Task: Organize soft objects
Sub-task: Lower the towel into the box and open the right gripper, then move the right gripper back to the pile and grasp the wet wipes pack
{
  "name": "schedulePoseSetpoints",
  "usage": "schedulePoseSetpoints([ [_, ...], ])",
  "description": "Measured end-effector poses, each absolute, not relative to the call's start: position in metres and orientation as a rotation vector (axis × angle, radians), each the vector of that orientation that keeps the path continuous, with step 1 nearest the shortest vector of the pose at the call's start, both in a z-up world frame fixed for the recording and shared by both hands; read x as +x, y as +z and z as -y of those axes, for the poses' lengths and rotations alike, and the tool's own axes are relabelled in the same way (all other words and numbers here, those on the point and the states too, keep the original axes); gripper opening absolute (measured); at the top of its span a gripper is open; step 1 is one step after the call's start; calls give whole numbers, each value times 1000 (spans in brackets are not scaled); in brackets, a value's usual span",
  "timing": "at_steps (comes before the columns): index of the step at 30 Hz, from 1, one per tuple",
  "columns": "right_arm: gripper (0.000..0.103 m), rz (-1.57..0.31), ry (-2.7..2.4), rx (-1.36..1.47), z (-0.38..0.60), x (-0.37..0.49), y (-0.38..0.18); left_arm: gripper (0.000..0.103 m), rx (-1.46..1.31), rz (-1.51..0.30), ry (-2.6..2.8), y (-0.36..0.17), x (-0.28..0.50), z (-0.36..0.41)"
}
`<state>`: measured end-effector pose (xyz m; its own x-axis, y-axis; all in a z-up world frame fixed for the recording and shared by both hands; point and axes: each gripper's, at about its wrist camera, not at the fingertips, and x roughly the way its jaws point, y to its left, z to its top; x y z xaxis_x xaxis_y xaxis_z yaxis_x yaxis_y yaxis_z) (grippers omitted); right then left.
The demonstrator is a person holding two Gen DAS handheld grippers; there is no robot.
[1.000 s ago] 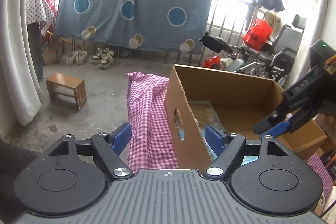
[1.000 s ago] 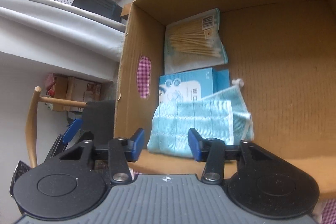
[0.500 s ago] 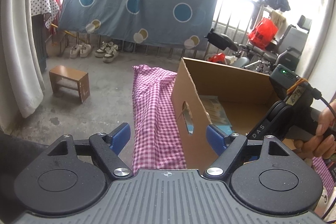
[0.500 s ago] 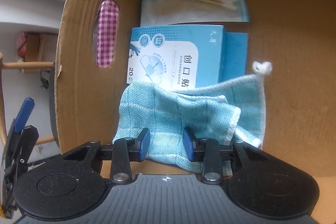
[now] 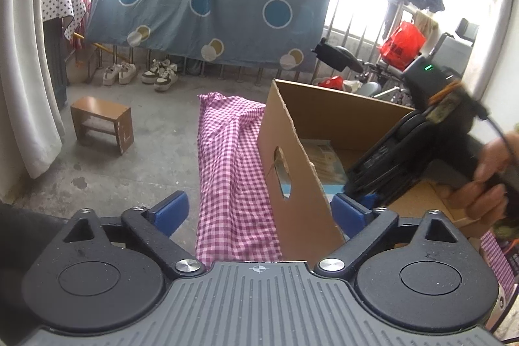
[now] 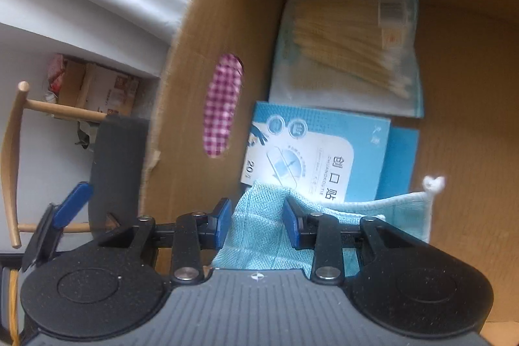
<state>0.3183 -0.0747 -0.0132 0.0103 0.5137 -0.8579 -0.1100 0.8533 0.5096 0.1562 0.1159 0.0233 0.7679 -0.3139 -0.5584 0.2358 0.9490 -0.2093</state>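
Note:
A light blue cloth [image 6: 262, 235] lies in the cardboard box [image 6: 181, 106], partly over a blue plaster box [image 6: 311, 158]. My right gripper [image 6: 256, 222] is inside the box with its jaws partly open, one on each side of a fold of the cloth. My left gripper [image 5: 259, 209] is open and empty, straddling the near wall of the box [image 5: 292, 158]. The right gripper's body [image 5: 421, 138] shows in the left wrist view, reaching into the box.
A bag of cotton swabs [image 6: 350, 54] lies at the box's far end. A pink checked cloth [image 5: 230, 158] covers the surface left of the box. A small wooden stool [image 5: 100, 125] stands on the floor. A wooden chair [image 6: 16, 164] is beside the box.
My right gripper has dropped deeper into the box and its jaws have narrowed around the blue cloth. The left gripper's view has shifted slightly; it stays open.

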Motion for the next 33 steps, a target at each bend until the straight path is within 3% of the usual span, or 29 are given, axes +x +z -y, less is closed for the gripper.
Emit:
schedulePoseSetpoints([
  [3, 36, -1526, 500, 319, 68, 315, -33, 100, -137, -633, -307, 22, 153, -113],
  [11, 38, -1426, 448, 359, 122, 292, 16, 101, -150, -663, -305, 17, 147, -113],
  [20, 40, -1539, 338, 358, 133, 300, -33, 101, -144, -664, -310, 25, 135, -107],
  [26, 42, -1432, 379, 463, 162, 266, 1, 102, -112, -672, -308, 29, 119, -98],
  [28, 50, -1344, 402, 519, 179, 246, 21, 102, -108, -675, -313, 31, 113, -95],
  [33, 60, -1107, 463, 644, 219, 179, 62, 102, -133, -711, -362, 33, 101, -87],
])
